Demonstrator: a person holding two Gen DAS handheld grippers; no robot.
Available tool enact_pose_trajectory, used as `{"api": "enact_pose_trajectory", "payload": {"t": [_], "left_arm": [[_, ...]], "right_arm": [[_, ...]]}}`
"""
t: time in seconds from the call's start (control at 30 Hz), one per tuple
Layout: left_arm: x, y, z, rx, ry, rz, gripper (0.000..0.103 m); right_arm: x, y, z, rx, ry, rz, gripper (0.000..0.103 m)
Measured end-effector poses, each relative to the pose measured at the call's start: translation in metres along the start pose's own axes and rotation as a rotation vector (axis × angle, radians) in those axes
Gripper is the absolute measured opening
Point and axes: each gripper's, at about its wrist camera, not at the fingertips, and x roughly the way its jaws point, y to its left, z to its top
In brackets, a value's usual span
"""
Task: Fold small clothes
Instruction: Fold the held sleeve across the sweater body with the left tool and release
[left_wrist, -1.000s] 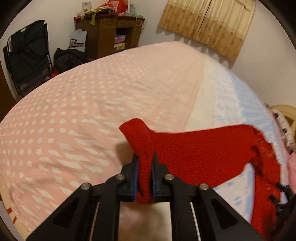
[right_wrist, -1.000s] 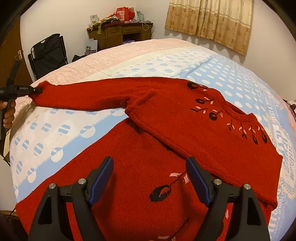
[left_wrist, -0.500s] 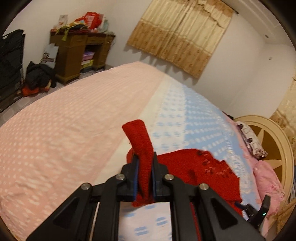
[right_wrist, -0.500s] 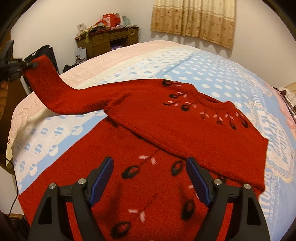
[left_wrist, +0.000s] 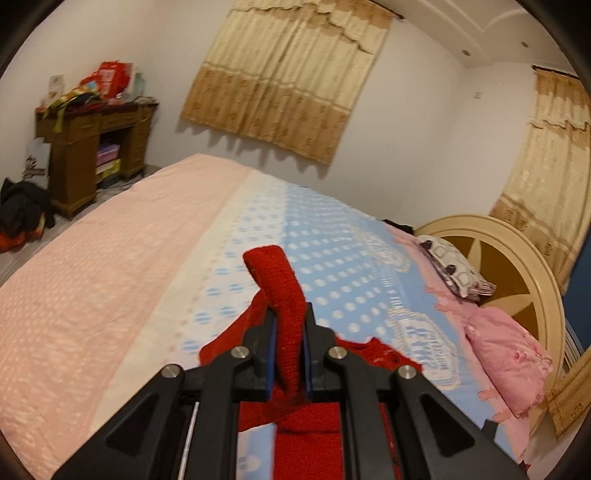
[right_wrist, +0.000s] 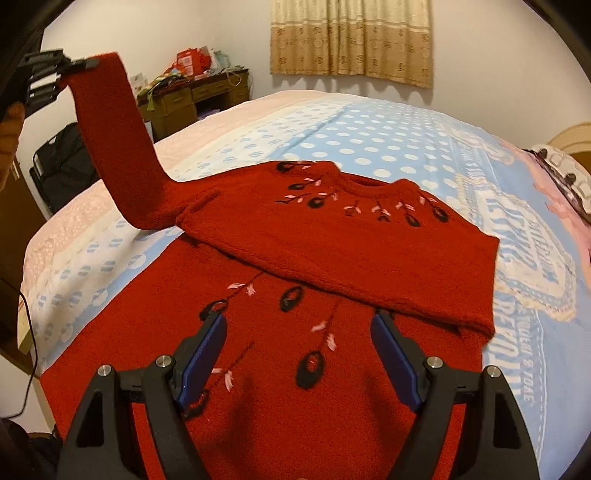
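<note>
A red knitted sweater (right_wrist: 332, 236) with black and pink flower embroidery lies on the bed, its right sleeve folded across the chest. My left gripper (left_wrist: 290, 325) is shut on the cuff of the sweater's left sleeve (left_wrist: 280, 288). In the right wrist view that sleeve (right_wrist: 118, 147) rises steeply from the bed to the left gripper (right_wrist: 79, 64) high at the upper left, held by a hand. My right gripper (right_wrist: 299, 350) hovers open over the sweater's lower body with nothing between its fingers.
The bed (right_wrist: 388, 133) has a pink, white and blue dotted cover. A cream headboard (left_wrist: 517, 266) and pillows (left_wrist: 454, 269) stand at the right. A wooden desk (left_wrist: 96, 147) piled with items and dark bags (left_wrist: 22, 210) are by the far wall.
My left gripper has lifted the sleeve cuff high off the bed and swung it towards the sweater's body. My right gripper has drifted across the sweater, still open.
</note>
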Motion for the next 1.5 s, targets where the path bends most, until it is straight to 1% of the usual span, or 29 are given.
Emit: {"api": "enact_pose_trajectory", "payload": {"t": [0.13, 0.23, 0.5, 0.63, 0.73, 0.87, 0.93, 1.13, 1.3, 1.4, 1.43, 1.5], "left_arm": [[0.006, -0.027, 0.012, 0.015, -0.009, -0.049, 0.012], [0.009, -0.046, 0.012, 0.041, -0.011, -0.075, 0.012], [0.034, -0.109, 0.009, 0.095, 0.023, -0.126, 0.012], [0.052, -0.143, 0.001, 0.131, 0.058, -0.152, 0.012], [0.068, -0.168, -0.01, 0.155, 0.093, -0.166, 0.012], [0.091, -0.194, -0.026, 0.186, 0.133, -0.176, 0.012], [0.105, -0.207, -0.038, 0.218, 0.145, -0.162, 0.012], [0.143, -0.229, -0.081, 0.287, 0.204, -0.124, 0.012], [0.175, -0.238, -0.114, 0.321, 0.274, -0.105, 0.012], [0.192, -0.244, -0.13, 0.317, 0.344, -0.142, 0.013], [0.195, -0.245, -0.133, 0.32, 0.364, -0.149, 0.015], [0.196, -0.25, -0.139, 0.324, 0.4, -0.182, 0.017]], "right_arm": [[-0.007, -0.009, -0.006, 0.029, -0.016, 0.005, 0.081], [-0.013, -0.014, -0.011, 0.046, -0.031, 0.013, 0.081], [-0.022, -0.03, -0.026, 0.085, -0.061, 0.028, 0.081], [-0.021, -0.042, -0.035, 0.128, -0.064, 0.045, 0.081], [-0.021, -0.053, -0.039, 0.185, -0.071, 0.077, 0.081], [-0.022, -0.061, -0.041, 0.225, -0.078, 0.1, 0.081], [-0.02, -0.063, -0.042, 0.238, -0.074, 0.111, 0.081], [-0.01, -0.067, -0.046, 0.268, -0.033, 0.132, 0.081], [-0.008, -0.069, -0.05, 0.276, -0.029, 0.138, 0.082], [-0.005, -0.069, -0.051, 0.279, -0.021, 0.137, 0.082], [-0.004, -0.069, -0.051, 0.279, -0.018, 0.139, 0.082], [-0.003, -0.069, -0.052, 0.281, -0.015, 0.148, 0.082]]}}
